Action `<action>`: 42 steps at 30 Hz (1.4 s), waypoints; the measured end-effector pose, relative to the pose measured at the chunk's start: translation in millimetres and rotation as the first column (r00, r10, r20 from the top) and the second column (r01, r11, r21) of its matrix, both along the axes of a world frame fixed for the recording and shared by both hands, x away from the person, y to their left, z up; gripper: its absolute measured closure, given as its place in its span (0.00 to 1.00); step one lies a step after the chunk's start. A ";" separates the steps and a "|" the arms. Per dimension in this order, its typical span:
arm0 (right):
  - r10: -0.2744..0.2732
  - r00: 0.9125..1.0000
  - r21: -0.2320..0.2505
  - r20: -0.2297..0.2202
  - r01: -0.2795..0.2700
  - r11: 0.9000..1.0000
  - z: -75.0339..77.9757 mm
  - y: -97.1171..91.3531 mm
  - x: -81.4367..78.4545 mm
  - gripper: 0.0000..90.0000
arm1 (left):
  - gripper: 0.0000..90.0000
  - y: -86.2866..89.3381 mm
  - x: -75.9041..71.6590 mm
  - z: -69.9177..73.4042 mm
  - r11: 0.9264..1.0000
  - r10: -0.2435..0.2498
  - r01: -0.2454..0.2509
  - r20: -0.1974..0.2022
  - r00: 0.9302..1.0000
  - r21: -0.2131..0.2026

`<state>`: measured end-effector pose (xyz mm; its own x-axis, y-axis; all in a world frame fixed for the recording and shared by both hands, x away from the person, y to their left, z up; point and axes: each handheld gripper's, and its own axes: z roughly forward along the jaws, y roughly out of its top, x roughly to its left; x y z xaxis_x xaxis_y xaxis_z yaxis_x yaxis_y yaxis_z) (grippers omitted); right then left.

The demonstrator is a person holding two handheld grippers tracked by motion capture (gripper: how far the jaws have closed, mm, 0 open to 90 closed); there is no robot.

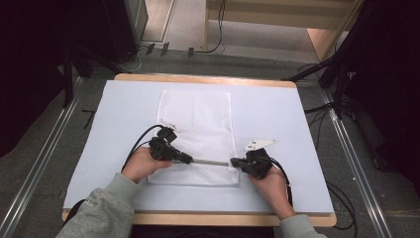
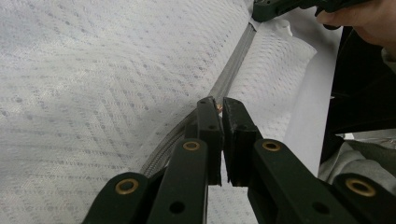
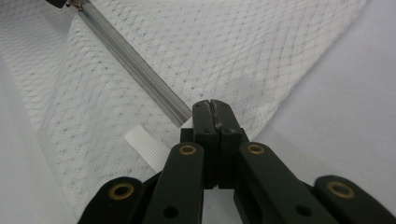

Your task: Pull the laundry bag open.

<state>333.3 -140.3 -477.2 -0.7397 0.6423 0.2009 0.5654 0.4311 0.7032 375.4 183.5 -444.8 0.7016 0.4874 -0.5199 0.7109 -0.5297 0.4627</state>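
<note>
- The white table (image 1: 277, 109) carries a mesh bag (image 1: 195, 119).
- Left gripper (image 2: 220, 106) pinches the zipper (image 2: 231, 77) pull, mostly hidden between the pads.
- Right gripper (image 3: 211, 106) is clenched on the bag's edge, covering the zipper's end.

Mesh bag (image 1: 198, 134): white woven netting, matt, fine diamond weave. Zipper (image 3: 135, 67): grey metal teeth, dull sheen. White ribbed fabric tab (image 3: 145, 145) at bag's right end. Table cover (image 1: 277, 119): pale, smooth, matt sheet; light wood edge (image 1: 198, 78) at far side. Gripper jaws: black matt plastic with brass-coloured rivets (image 2: 191, 145).
</note>
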 end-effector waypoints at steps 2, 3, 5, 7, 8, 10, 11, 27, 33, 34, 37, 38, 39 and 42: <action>-0.002 1.000 -0.002 0.000 0.002 1.000 0.2 0.2 -0.1 1.00 | 0.98 0.7 0.4 -0.4 1.000 0.004 -0.004 -0.007 1.000 -0.003; -0.002 1.000 -0.002 0.000 0.002 1.000 0.2 0.2 -0.1 1.00 | 0.98 0.5 0.2 -0.4 1.000 0.008 -0.008 -0.006 1.000 -0.003; -0.002 1.000 -0.003 0.000 0.002 1.000 0.2 0.2 -0.2 1.00 | 0.98 0.9 0.5 -0.8 1.000 -0.003 0.003 -0.009 1.000 -0.001; -0.002 1.000 -0.003 0.000 0.002 1.000 0.2 0.3 -0.1 1.00 | 0.98 1.0 0.6 -1.0 1.000 -0.007 0.007 -0.010 1.000 0.000; -0.001 1.000 -0.004 0.000 0.001 1.000 0.3 0.3 -0.2 1.00 | 0.98 1.7 0.7 -0.8 1.000 -0.007 0.007 -0.005 1.000 0.009; 0.000 1.000 -0.003 0.001 0.000 1.000 0.2 0.3 0.1 1.00 | 0.98 6.2 -0.1 0.1 1.000 0.005 -0.004 -0.005 1.000 0.009; 0.000 1.000 -0.003 0.001 0.000 1.000 0.2 0.3 0.1 1.00 | 0.98 9.3 -0.2 0.4 1.000 0.007 -0.007 -0.004 1.000 0.008; -0.003 1.000 0.001 -0.008 0.003 1.000 0.3 -0.2 0.5 1.00 | 0.98 40.9 -4.5 2.5 0.999 0.037 -0.037 -0.013 0.999 0.011; -0.002 1.000 0.001 -0.007 0.002 1.000 0.2 -0.1 0.6 1.00 | 0.98 48.6 -4.9 2.4 0.999 0.051 -0.051 -0.014 0.999 0.012; -0.002 1.000 0.002 -0.008 0.002 1.000 0.2 -0.1 0.6 1.00 | 0.98 50.1 -5.1 2.8 0.998 0.054 -0.054 -0.013 0.998 0.014; -0.005 1.000 -0.006 -0.003 0.005 1.000 0.6 0.7 0.2 1.00 | 0.98 59.0 -5.7 3.4 0.997 0.070 -0.070 -0.013 0.997 0.011; -0.004 1.000 -0.011 -0.002 0.004 1.000 1.1 1.4 -0.2 1.00 | 0.98 61.3 -6.2 3.4 0.997 0.076 -0.075 -0.014 0.997 0.012; -0.002 1.000 -0.013 -0.003 0.002 1.000 1.2 1.4 0.0 1.00 | 0.98 61.3 -6.2 3.4 0.997 0.076 -0.075 -0.014 0.997 0.012; 0.002 1.000 -0.012 -0.008 -0.002 1.000 1.2 0.7 0.8 1.00 | 0.98 71.7 -7.2 2.5 0.995 0.098 -0.097 -0.016 0.995 0.018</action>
<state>334.1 -139.6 -476.0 -0.7396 0.6429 0.1991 0.5697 0.4406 0.6938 368.2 255.2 -442.3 0.6413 0.5619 -0.5226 0.7673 -0.4651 0.4415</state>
